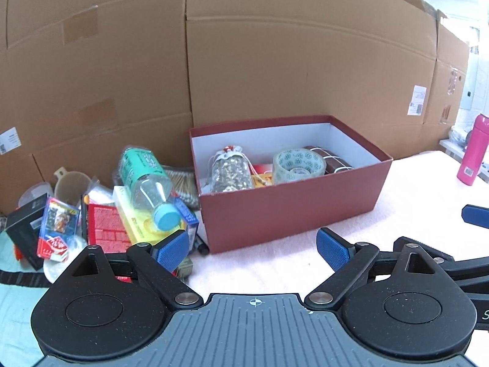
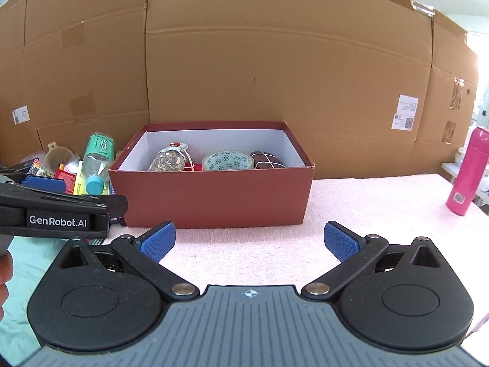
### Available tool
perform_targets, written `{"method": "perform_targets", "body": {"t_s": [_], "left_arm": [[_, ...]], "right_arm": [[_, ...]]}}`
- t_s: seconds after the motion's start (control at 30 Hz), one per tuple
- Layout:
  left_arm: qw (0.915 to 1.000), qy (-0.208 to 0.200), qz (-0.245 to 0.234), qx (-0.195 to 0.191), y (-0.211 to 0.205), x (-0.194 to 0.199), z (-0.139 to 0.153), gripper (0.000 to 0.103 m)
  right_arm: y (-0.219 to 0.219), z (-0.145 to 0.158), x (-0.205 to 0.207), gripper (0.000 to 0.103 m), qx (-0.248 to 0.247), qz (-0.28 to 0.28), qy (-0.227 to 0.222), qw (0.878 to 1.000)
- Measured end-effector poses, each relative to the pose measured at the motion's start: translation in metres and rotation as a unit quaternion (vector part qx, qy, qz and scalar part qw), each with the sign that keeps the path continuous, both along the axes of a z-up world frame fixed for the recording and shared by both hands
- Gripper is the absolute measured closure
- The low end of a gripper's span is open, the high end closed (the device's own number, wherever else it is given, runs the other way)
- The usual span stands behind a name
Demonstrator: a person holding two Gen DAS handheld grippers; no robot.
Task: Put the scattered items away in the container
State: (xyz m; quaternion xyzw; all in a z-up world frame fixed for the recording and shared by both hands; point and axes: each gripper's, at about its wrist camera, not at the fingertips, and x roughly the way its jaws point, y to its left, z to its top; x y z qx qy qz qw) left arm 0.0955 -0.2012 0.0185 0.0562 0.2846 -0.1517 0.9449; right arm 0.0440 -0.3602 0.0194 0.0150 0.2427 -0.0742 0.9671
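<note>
A dark red box (image 1: 293, 211) (image 2: 214, 195) stands on the pink cloth and holds a patterned pouch (image 1: 230, 171), a roll of patterned tape (image 1: 298, 163) and a brown bundle (image 1: 331, 157). Left of it lies a pile: a clear bottle with a blue cap (image 1: 149, 183) (image 2: 96, 165), a yellow box (image 1: 137, 220), a red card (image 1: 107, 229) and a small card pack (image 1: 58, 229). My left gripper (image 1: 252, 249) is open and empty, in front of the box's left corner. My right gripper (image 2: 249, 241) is open and empty, in front of the box.
A tall cardboard wall (image 1: 244, 61) (image 2: 275, 61) closes the back. A pink flask (image 1: 472, 150) (image 2: 466, 171) stands at the right edge. A plastic cup (image 1: 70, 186) and a black box (image 1: 24, 229) sit in the pile. Teal cloth (image 1: 15, 305) lies at left.
</note>
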Motion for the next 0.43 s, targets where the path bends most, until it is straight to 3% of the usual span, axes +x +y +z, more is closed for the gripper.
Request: {"method": "perform_targets", "body": {"t_s": [0.43], "left_arm": [[1.0,-0.001,-0.004,-0.009,0.014,-0.016,0.008,0.007]], "right_arm": [[0.014,0.003,-0.013,0.0,-0.005,0.002,0.0,1.0]]}}
